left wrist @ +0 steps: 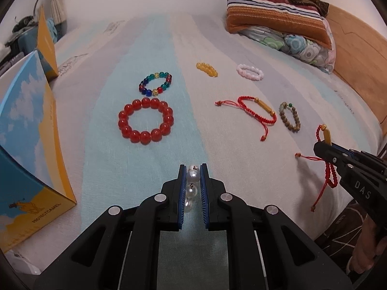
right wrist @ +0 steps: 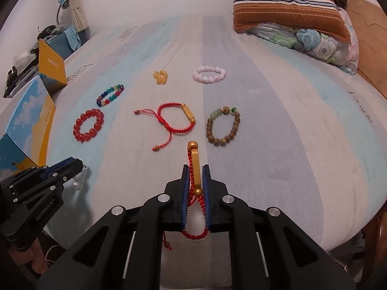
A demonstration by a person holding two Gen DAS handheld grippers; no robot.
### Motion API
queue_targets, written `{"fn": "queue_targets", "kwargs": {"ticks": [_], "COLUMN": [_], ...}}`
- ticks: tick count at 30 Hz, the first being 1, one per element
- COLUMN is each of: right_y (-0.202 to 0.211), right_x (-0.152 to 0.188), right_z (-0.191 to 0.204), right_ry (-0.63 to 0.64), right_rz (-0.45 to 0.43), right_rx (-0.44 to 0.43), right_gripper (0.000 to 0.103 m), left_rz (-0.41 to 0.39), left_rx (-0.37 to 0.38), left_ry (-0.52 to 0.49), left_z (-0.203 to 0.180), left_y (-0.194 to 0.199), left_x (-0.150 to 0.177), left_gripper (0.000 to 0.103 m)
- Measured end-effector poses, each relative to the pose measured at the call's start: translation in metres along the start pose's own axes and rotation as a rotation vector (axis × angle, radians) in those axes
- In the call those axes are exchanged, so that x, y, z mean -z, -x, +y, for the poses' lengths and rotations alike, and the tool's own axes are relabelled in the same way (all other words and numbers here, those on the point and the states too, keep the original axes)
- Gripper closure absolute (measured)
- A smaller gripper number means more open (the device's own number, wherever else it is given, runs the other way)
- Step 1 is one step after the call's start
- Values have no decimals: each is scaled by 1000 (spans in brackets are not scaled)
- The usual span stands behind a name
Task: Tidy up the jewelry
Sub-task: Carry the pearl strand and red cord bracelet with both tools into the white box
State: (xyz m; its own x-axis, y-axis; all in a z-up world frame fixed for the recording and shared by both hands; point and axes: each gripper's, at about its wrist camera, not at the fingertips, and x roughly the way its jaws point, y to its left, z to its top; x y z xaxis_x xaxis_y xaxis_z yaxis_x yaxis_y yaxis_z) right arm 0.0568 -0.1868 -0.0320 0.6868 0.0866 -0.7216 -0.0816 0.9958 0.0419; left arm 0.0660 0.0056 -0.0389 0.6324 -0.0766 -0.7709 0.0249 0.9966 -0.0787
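- Jewelry is laid out in rows on the striped bedsheet (left wrist: 150, 159); box (left wrist: 31, 145) stands at far left.
- Left gripper (left wrist: 193, 181): jaws clamped on a pearl bracelet (left wrist: 192, 176), just above the sheet. Keep the grip firm; the pearls look slippery.
- Big red bead bracelet (left wrist: 145, 123) lies just ahead. Set pearls down clear of it.
- Right gripper (right wrist: 196, 181): jaws pinched on a red cord bracelet (right wrist: 195, 169) with a gold bar, cords dangling. Lift clear before moving so the tails don't snag the matching bracelet (right wrist: 175, 118).

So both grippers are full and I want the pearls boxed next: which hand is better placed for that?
Left: the left gripper holds the pearl bracelet, and the blue-and-yellow box stands on its side.
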Motion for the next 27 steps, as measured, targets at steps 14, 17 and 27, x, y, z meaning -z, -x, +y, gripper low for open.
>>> {"fn": "queue_targets", "kwargs": {"ticks": [14,17,27], "right_y": [31,38,63], "right_x": [-70,-86,-115], "right_z": [48,66,166], "right_ry": [58,79,176], "right_rz": [-33,-51,-113], "right_rx": [-58,-71,-182], "right_gripper": [93,93,93], "left_rz": [-79,-93,-162], "left_rx": [-37,-52,-195], "left_ry": [15,29,107], "left_z": [27,39,112], "left_y": [57,69,126], "left_x": [-58,-68,-76], "left_gripper": [92,92,92]}}
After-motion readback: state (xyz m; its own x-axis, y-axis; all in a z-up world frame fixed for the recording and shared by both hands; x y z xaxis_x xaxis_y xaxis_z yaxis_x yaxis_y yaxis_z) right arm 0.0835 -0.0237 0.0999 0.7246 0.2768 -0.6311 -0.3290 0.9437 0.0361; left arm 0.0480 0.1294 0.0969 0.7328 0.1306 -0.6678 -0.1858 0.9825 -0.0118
